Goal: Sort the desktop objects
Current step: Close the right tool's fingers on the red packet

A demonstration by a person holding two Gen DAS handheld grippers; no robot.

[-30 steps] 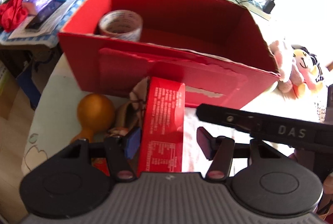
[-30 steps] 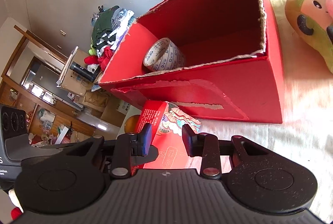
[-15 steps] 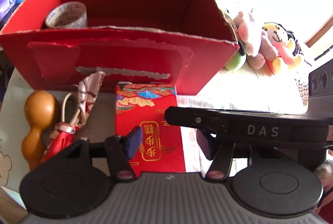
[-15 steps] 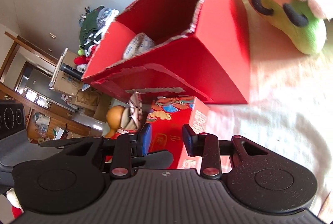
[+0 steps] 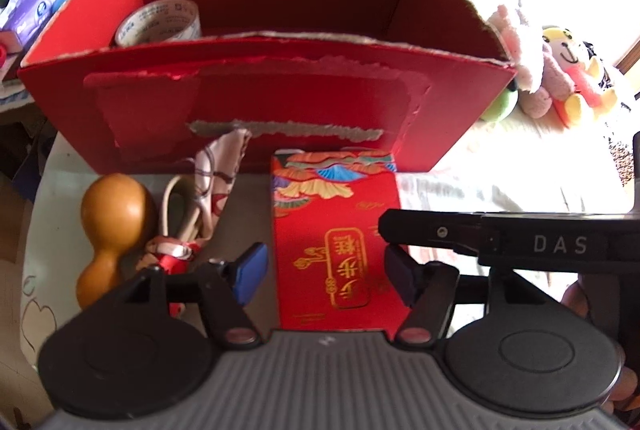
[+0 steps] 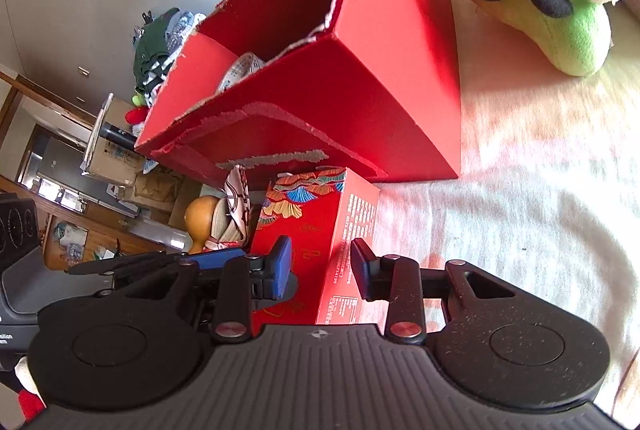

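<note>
The left gripper (image 5: 326, 272) is spread wide, straddling the red packet box (image 5: 336, 230) lying flat before the big red carton (image 5: 260, 102); the right gripper (image 6: 320, 264) is also parted over its right edge, gripping nothing. The step looks like the approach to a grasp: next, close and lift into the carton, where a tape roll (image 5: 160, 22) lies. The box's near end is hidden.

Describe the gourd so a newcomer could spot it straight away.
Find the big red box with the torn rim. On the table in front of its left end, left of the flat red packet and a patterned cloth, lies the gourd. It alone is smooth, plain orange-brown and two-bulbed.
</note>
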